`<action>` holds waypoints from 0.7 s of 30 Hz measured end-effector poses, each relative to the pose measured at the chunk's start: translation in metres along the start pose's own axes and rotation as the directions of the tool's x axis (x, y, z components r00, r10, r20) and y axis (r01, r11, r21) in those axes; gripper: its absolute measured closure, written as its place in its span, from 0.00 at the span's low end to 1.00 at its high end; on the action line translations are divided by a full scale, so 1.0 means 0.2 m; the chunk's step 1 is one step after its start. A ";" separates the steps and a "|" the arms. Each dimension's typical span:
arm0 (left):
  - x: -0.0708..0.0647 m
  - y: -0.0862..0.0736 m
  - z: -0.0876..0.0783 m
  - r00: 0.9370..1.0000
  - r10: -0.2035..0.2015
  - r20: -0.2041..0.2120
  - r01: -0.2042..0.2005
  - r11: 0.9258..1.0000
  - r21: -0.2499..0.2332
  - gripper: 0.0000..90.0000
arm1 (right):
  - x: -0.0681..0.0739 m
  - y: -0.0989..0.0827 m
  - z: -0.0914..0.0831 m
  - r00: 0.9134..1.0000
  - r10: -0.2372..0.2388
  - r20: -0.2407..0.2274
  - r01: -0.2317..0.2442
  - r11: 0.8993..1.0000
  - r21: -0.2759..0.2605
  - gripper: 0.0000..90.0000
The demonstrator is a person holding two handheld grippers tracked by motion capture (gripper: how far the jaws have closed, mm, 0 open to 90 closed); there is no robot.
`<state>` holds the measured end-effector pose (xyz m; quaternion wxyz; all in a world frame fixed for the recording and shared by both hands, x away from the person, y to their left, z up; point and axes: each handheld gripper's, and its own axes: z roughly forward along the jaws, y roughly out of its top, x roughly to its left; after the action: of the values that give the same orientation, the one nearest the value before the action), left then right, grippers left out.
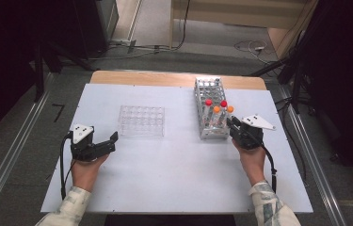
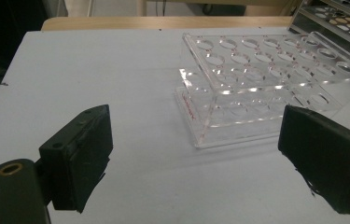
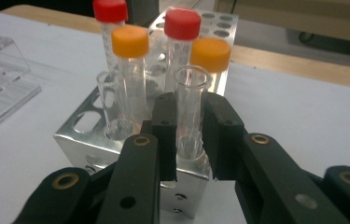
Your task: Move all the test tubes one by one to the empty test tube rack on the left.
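The uncapped tube (image 3: pixel 190 109) stands in the near corner hole of the metal rack (image 3: pixel 116 149), clamped between the jaws of the right gripper (image 3: pixel 189 135). Behind it stand 4 capped tubes (image 3: pixel 130 70), 2 red and 2 orange. A tilted pull could jam the tube in its hole or drag the rack. The left gripper (image 2: pixel 196 154) rests wide open, holding nothing, near the clear plastic rack (image 2: pixel 256 88).

clear plastic rack (image 1: pixel 141 120) lies on the white table (image 1: pixel 174 169).
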<state>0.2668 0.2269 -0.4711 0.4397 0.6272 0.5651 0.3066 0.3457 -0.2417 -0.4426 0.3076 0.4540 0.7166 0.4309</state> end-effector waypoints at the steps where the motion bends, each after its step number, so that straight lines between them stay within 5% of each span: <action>1: 0.00 0.00 0.00 1.000 0.000 0.000 0.000 1.000 0.000 0.12 | 0.00 0.01 -0.01 1.000 0.001 0.000 -0.001 1.000 -0.011 0.81; 8: 0.00 0.00 0.00 1.000 -0.006 0.003 0.006 1.000 0.001 0.10 | -0.01 0.09 -0.13 1.000 0.007 -0.001 -0.007 0.997 -0.074 0.82; 15: -0.02 0.02 -0.01 1.000 0.010 0.003 -0.010 1.000 -0.002 0.10 | 0.02 0.12 -0.20 1.000 -0.014 -0.010 0.013 0.997 -0.082 0.82; 21: -0.05 0.03 -0.02 0.999 0.026 0.031 -0.026 1.000 -0.002 0.10 | 0.07 0.13 -0.22 0.998 -0.021 -0.065 0.016 0.997 -0.079 0.82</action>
<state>0.2643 0.2173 -0.4623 0.4448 0.6389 0.5497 0.3029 0.3133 -0.2371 -0.3998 0.3056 0.4205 0.7130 0.4705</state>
